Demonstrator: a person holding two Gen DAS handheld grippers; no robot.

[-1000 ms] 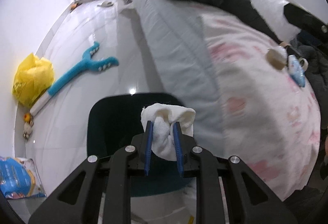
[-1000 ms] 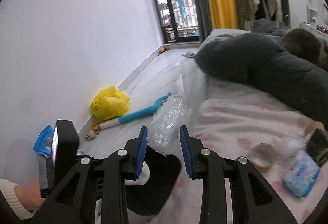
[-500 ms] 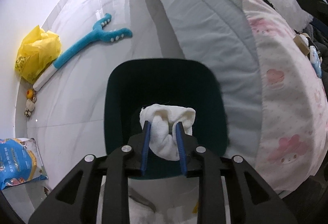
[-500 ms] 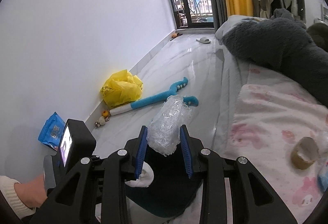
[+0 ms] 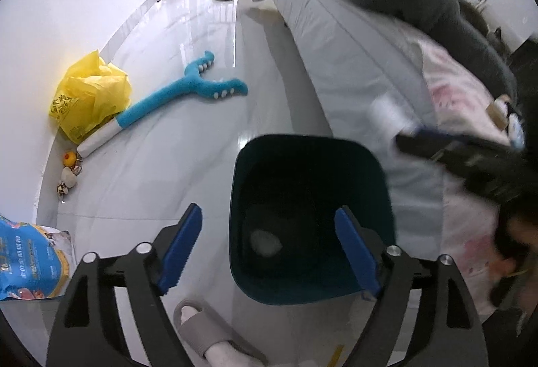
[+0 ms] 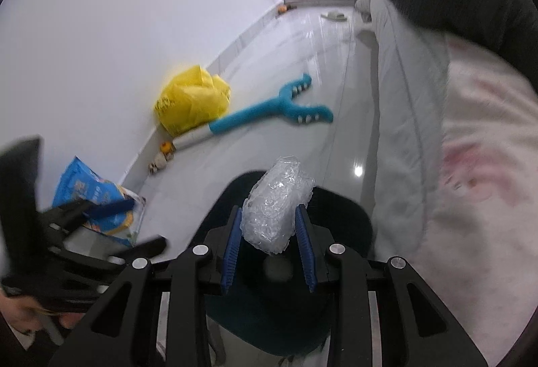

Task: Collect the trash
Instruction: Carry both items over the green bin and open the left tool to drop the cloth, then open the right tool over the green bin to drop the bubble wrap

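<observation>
A dark teal trash bin [image 5: 380, 172] stands on the floor beside the bed. A white tissue wad [image 5: 265, 242] lies at its bottom. My left gripper [image 5: 269, 241] is open and empty above the bin's near rim. My right gripper [image 6: 269, 232] is shut on a crumpled clear plastic wrap [image 6: 277, 204] and holds it over the bin [image 6: 349, 215]. The right gripper also shows blurred in the left wrist view [image 5: 417, 135], with the wrap [image 5: 386, 115] at its tip. The left gripper shows blurred at the left of the right wrist view [image 6: 111, 209].
A bed with a grey sheet [image 5: 343, 41] and pink-patterned cover [image 6: 477, 165] lies right of the bin. A yellow bag [image 5: 89, 94], a blue plush toy [image 5: 188, 89] and a blue packet [image 5: 27, 259] lie on the floor by the wall. A grey slipper [image 5: 201, 330] lies below the left gripper.
My left gripper opened and the tissue wad dropped into the bin. My right gripper moved with the plastic wrap from over the bed to above the bin.
</observation>
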